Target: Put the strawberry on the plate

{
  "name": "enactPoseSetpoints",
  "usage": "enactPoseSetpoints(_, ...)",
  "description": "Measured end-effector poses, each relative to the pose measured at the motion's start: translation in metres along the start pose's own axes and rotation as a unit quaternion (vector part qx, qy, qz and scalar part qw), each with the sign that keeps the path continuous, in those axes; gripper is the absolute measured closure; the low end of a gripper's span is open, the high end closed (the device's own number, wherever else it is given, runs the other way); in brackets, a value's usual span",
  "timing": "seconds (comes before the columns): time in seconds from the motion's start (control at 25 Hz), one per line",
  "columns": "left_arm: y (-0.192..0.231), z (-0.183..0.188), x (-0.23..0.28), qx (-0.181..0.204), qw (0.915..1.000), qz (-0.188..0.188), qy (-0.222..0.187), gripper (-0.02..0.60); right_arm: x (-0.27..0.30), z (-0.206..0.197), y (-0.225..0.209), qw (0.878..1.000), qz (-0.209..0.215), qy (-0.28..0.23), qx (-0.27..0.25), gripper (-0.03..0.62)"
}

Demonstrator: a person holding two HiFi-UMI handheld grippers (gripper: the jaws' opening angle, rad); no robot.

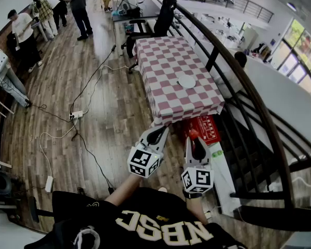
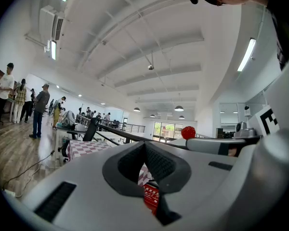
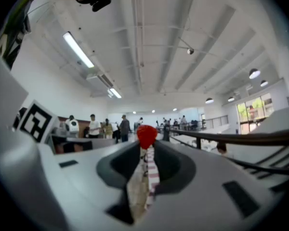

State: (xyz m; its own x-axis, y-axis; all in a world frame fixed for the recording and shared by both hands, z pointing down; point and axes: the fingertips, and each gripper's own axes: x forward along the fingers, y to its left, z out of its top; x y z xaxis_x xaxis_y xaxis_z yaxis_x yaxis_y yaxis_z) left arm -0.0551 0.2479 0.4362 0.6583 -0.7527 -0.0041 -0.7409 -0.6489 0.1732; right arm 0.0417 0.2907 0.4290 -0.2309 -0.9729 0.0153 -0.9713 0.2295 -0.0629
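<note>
Right hand-held gripper (image 3: pixel 146 144) pinches strawberry (image 3: pixel 146 134) for carriage to plate (image 1: pixel 186 81), frame centre; left hand-held gripper (image 2: pixel 145 146) closed, empty.

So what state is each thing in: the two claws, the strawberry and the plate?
Left claw: shut, nothing in it.
Right claw: shut on the strawberry.
Strawberry: pinched at the right claw's tips, held in the air.
Plate: empty, lying flat on the checkered table.
</note>
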Motion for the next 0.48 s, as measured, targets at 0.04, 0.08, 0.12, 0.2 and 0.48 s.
enactPoseSetpoints(0.04, -0.006, 0.000, 0.000, -0.013, 0.9999, 0.000, -0.003, 0.572, -0.005, 0.000, -0.004, 1.000, 0.003, 0.000, 0.006, 0.497)
enactPoseSetpoints(0.08, -0.013, 0.000, 0.001, -0.025, 0.9997, -0.001, -0.005, 0.572, -0.010, 0.000, -0.009, 1.000, 0.006, 0.001, 0.012, 0.497)
enactPoseSetpoints(0.12, -0.020, 0.000, 0.002, -0.032, 0.9994, -0.001, -0.008, 0.572, -0.015, 0.001, -0.013, 1.000, 0.008, 0.000, 0.016, 0.497)
enactPoseSetpoints(0.2, -0.034, 0.002, 0.005, -0.034, 0.9993, -0.003, -0.012, 0.572, -0.024, 0.005, -0.023, 1.000, 0.010, -0.002, 0.017, 0.497)
enactPoseSetpoints(0.48, -0.096, -0.019, 0.009, -0.008, 0.9996, -0.027, -0.002, 0.572, -0.058, -0.001, -0.062, 1.000, 0.000, -0.007, 0.027, 0.497)
